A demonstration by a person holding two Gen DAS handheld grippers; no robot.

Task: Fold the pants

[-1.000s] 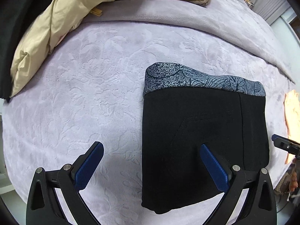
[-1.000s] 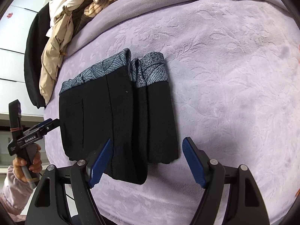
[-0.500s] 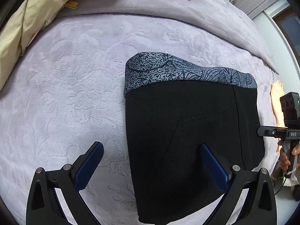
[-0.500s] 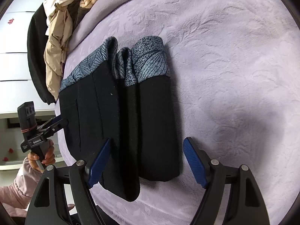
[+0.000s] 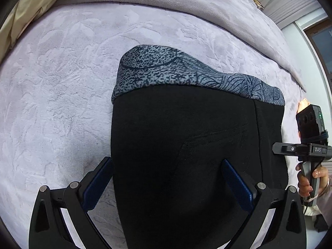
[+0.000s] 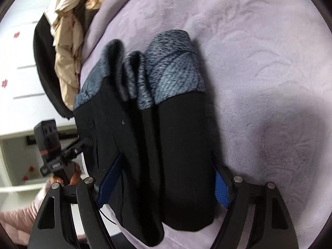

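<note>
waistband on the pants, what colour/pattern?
The waistband is grey-blue with dark speckles and leaf-like line print; the pants below are black. Sharpest in the left wrist view.

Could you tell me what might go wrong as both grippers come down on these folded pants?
1. The left gripper straddles only the left edge of the pants, so it may pinch just the top layer.
2. The right gripper spans several loose folds; closing could miss some and undo the stack on the soft blanket.
</note>
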